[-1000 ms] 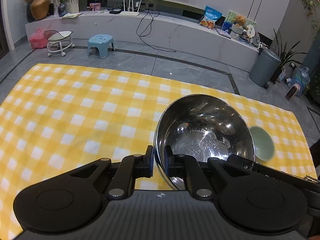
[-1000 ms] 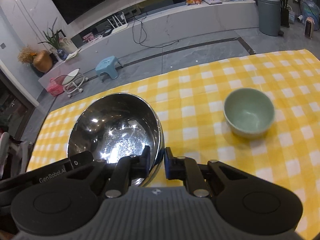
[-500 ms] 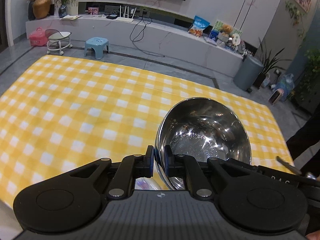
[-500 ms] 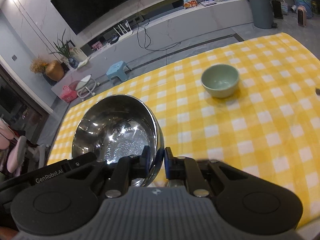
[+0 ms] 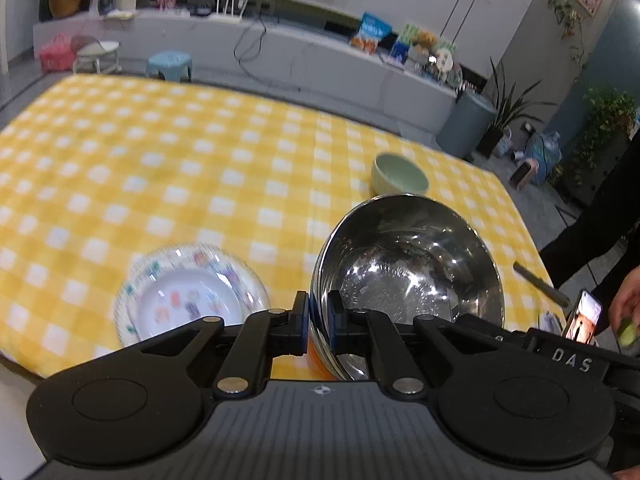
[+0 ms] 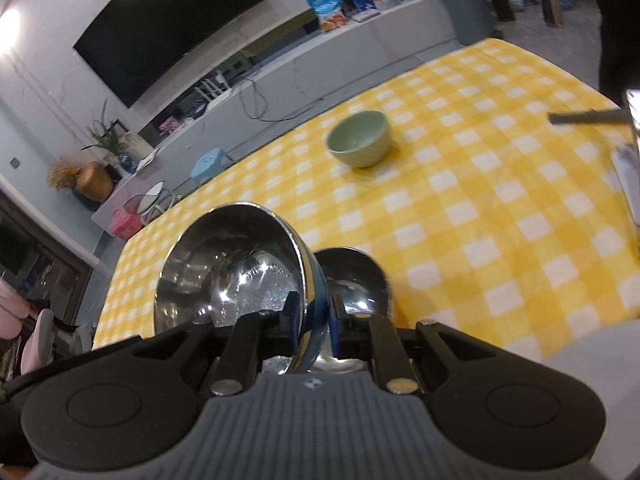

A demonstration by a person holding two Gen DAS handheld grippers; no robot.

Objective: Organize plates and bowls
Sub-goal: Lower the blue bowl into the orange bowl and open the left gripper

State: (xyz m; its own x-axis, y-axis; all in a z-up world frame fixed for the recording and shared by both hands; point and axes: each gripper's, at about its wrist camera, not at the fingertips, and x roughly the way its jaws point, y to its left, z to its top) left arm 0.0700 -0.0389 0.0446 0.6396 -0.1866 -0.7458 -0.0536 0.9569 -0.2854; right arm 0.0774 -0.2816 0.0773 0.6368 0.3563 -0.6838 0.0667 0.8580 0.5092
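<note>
Pinching opposite sides of one rim, both grippers hold the steel bowl [image 5: 408,276] above the counter [image 5: 160,168]. Left hand-held gripper [image 5: 318,322]: black plastic fingers pressed onto the thin polished wall at the bowl's left edge. Right hand-held gripper [image 6: 314,322]: same clamp on the bowl's right edge, one pad inside, one outside. Steel bowl [image 6: 230,276] is round, deep, mirror-shiny, tilted a bit, base speckled with highlights. Counter covered by soft yellow-and-white checked cloth [image 6: 480,200]. Left of the steel bowl lies a shallow round plate [image 5: 188,300], white and glossy with small coloured prints, near the front edge. A second, smaller shiny metal bowl [image 6: 352,280] sits just past the right fingers, partly hidden. Farther back, well apart, a pale green ceramic bowl [image 5: 400,174] stands upright, matte, thick-walled. A person's hand [image 5: 626,308] and a phone [image 5: 582,318] at the right edge.
</note>
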